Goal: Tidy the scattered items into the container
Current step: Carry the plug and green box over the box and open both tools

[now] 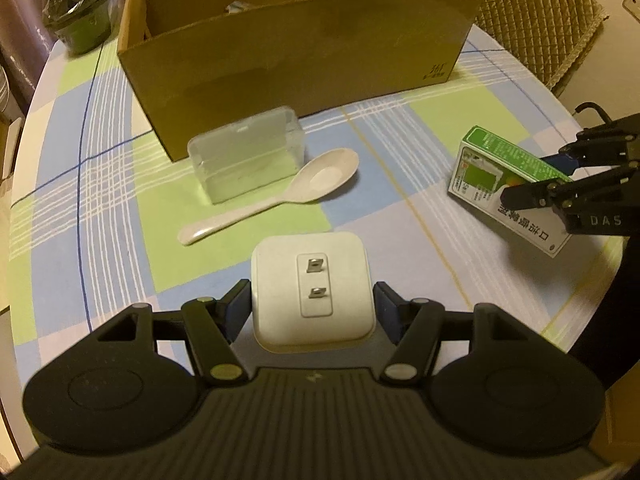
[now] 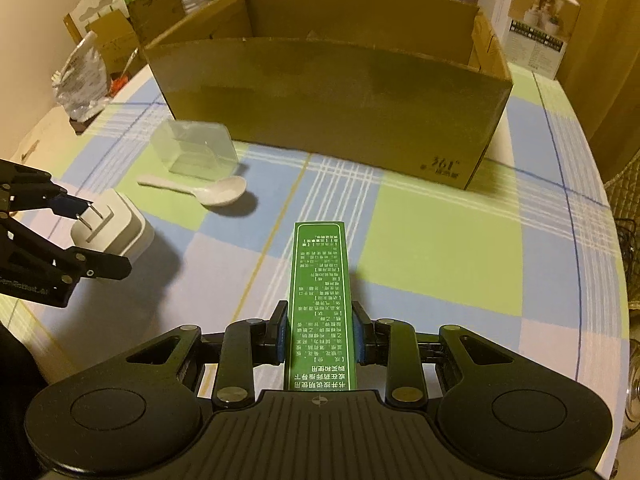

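My left gripper [image 1: 312, 308] is shut on a white power adapter [image 1: 312, 280], prongs facing up, held just above the checked tablecloth. In the right wrist view the same gripper [image 2: 102, 236] and the adapter [image 2: 120, 224] sit at the left. My right gripper [image 2: 320, 332] is shut on a slim green and white carton [image 2: 320, 280], its pads pressing both long sides. From the left wrist view that gripper [image 1: 534, 178] holds the carton [image 1: 488, 168] tilted at the right. An open cardboard box [image 1: 300, 52] [image 2: 340, 100] stands behind. A clear plastic tub [image 1: 244, 160] [image 2: 196, 148] and a white spoon [image 1: 280, 192] [image 2: 208, 192] lie in front of it.
The round table [image 1: 60, 200] curves away on both sides. A dark pot [image 1: 78, 12] stands at the back left, and a quilted chair back [image 1: 536, 20] rises behind the box. Bags and cartons [image 2: 80, 72] crowd the far left edge, and a white printed box [image 2: 536, 20] stands at the far right.
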`<action>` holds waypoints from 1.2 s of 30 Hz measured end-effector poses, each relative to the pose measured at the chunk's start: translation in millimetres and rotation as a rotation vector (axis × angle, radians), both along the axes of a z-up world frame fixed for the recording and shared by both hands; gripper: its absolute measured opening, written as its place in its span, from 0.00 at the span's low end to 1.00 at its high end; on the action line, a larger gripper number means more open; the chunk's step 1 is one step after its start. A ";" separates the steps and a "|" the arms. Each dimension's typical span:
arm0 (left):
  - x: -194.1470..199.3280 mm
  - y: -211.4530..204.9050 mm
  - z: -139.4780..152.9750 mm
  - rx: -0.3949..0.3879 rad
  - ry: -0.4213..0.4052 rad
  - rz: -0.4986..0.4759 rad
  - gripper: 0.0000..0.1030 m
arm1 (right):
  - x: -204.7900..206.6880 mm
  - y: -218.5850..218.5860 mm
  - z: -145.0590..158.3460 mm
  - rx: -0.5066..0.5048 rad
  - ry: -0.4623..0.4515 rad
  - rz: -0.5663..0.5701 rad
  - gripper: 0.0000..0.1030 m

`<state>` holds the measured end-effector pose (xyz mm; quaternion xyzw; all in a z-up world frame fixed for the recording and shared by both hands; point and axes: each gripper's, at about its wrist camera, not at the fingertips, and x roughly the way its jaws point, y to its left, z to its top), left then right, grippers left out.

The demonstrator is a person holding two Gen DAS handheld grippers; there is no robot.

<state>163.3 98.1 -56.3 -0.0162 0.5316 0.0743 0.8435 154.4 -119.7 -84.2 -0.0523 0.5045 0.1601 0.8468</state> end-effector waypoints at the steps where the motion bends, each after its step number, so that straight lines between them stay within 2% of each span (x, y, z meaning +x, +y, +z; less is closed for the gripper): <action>1: 1.5 -0.9 2.7 0.002 -0.004 -0.006 0.59 | -0.1 -0.4 3.8 0.002 -0.008 0.001 0.32; 12: 32.3 -4.5 54.7 0.046 -0.081 -0.057 0.59 | 18.9 0.3 72.5 0.059 -0.139 0.021 0.32; 23: 98.3 17.1 124.2 0.075 -0.201 -0.078 0.59 | 85.3 9.1 129.5 0.057 -0.276 0.058 0.32; 29: 138.3 34.5 134.6 0.077 -0.224 -0.058 0.59 | 130.3 7.6 136.4 0.053 -0.301 0.056 0.32; 36: 167.7 47.3 120.2 0.090 -0.209 -0.060 0.59 | 165.5 0.8 121.3 0.045 -0.293 0.046 0.32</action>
